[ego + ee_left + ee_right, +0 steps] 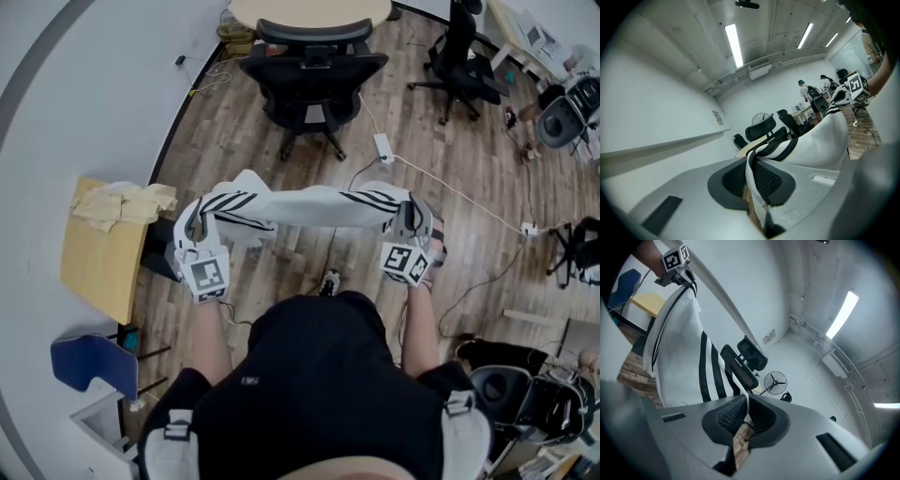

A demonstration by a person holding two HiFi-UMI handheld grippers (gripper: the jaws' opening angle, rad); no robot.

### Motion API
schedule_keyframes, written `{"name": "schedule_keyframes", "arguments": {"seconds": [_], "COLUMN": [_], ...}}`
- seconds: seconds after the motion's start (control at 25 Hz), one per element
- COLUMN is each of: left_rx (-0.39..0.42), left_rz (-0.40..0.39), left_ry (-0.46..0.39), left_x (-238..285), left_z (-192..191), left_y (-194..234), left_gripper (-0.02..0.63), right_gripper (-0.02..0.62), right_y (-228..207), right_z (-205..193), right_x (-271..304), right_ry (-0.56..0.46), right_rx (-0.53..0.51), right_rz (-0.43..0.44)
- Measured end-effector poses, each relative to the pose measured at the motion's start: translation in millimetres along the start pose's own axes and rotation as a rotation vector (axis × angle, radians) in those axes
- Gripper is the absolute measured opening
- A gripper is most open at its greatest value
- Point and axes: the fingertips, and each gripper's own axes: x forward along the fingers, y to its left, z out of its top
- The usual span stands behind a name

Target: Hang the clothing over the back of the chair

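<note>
White, black-striped garment (314,206) stretched between left tool (199,234) and right tool (409,225), each clamped on one end; black chair (314,70) ahead, apart.

table (309,11): cut off by top edge | people (802,89) (far back): too small

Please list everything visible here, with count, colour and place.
garment: one, white with black stripes, stretched between both grippers
near office chair: one, black, straight ahead
far office chair: one, black, upper right
round table: one, beige, behind the near office chair
wooden table: one, light brown, left
cloth pile: one, cream, on the wooden table
small chair: one, blue, lower left
power strip: one, white, on floor
left gripper: one, grey, shut on garment
right gripper: one, grey, shut on garment
</note>
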Motion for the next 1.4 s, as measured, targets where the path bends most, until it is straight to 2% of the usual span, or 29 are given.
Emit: {"name": "schedule_keyframes", "arguments": {"seconds": [0.28, 0.4, 0.72, 1.4], "left_rx": [0.013, 0.003, -0.001, -0.002], "left_rz": [0.016, 0.033, 0.050, 0.061], "left_ry": [0.030, 0.004, 0.001, 0.043], "left_x": [17.8, 25.3, 39.0, 34.9], "left_z": [9.7, 19.0, 31.9, 25.6], "left_y": [-17.2, -22.4, -39.4, -50.4], "left_gripper": [0.009, 0.010, 0.011, 0.010], "right_gripper": [0.005, 0.005, 0.005, 0.005], "right_y": [-25.5, -31.2, -44.3, -48.8], "right_z": [-6.8, -13.9, -30.1, -36.4], "right_x": [25.2, 33.8, 51.1, 56.3], "right_ry": [-0.034, -0.034, -0.053, -0.067], "right_rx": [-0.003, -0.006, 0.003, -0.014], "right_rz": [-0.003, 0.001, 0.010, 0.023]}}
